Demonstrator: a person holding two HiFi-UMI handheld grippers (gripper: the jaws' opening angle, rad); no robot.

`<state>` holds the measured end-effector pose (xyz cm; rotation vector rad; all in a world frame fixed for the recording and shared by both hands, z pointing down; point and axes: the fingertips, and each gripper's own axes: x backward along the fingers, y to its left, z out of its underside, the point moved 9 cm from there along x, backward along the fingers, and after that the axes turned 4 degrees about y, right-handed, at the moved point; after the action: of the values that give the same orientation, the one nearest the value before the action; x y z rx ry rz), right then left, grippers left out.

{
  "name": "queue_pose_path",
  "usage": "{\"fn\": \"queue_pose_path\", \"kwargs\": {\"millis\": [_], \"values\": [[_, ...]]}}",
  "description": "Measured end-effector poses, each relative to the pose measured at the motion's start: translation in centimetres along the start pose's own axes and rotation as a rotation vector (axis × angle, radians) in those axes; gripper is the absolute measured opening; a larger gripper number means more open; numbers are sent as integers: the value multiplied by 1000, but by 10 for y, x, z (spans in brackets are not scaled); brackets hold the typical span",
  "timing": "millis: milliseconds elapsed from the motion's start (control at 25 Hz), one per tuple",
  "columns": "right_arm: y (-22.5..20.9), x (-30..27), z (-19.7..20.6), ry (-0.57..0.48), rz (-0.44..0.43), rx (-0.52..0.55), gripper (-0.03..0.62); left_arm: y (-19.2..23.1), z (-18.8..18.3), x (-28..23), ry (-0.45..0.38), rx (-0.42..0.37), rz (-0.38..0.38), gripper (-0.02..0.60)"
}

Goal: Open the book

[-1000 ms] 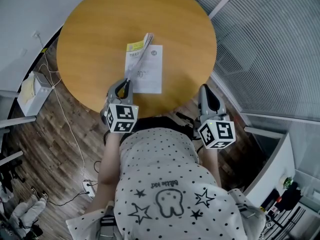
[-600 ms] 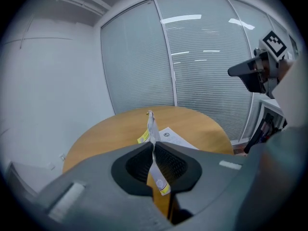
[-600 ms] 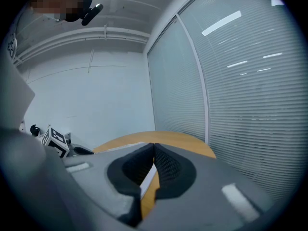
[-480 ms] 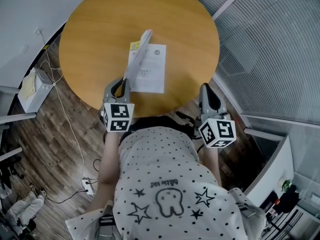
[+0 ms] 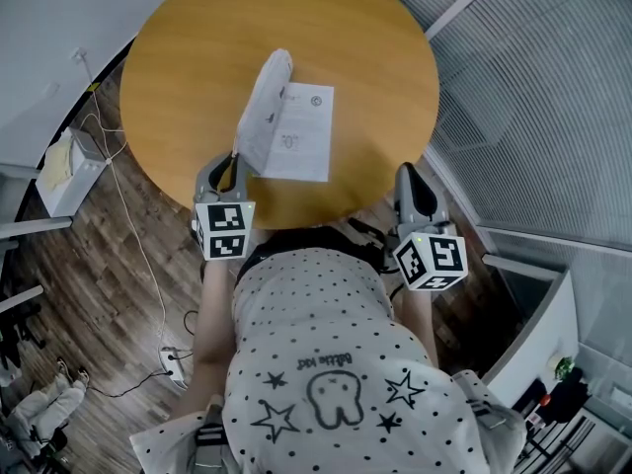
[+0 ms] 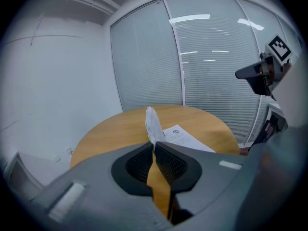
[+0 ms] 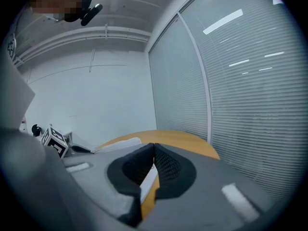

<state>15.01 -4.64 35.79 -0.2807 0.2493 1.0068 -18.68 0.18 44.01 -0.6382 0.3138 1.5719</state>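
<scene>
A thin white book (image 5: 301,131) lies on the round wooden table (image 5: 188,47), near its front edge. Its cover (image 5: 259,112) stands lifted off the printed page and leans left. My left gripper (image 5: 234,158) is shut on the cover's near corner. The left gripper view shows the cover (image 6: 154,124) rising edge-on from the closed left gripper (image 6: 153,146), with the flat page (image 6: 185,138) to its right. My right gripper (image 5: 407,171) hovers at the table's near-right edge, shut and holding nothing. In its own view the right gripper (image 7: 153,148) points across the table (image 7: 183,138).
The person stands against the table's near edge. A white box (image 5: 59,181) and cables (image 5: 138,265) lie on the wood floor at the left. A glass wall with blinds (image 5: 533,97) runs close on the right.
My left gripper has moved left with the cover, which swung up off the book and past upright, baring more of the printed page. The right gripper has stayed put.
</scene>
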Motion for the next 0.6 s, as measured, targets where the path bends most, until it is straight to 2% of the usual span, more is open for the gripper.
{"fn": "queue_pose_path", "kwargs": {"millis": [400, 600], "values": [[3, -2, -1, -1, 6, 3, 3, 13, 9, 3, 5, 24, -27, 26], [7, -3, -1, 0, 4, 3, 3, 21, 16, 6, 7, 62, -39, 26]]}}
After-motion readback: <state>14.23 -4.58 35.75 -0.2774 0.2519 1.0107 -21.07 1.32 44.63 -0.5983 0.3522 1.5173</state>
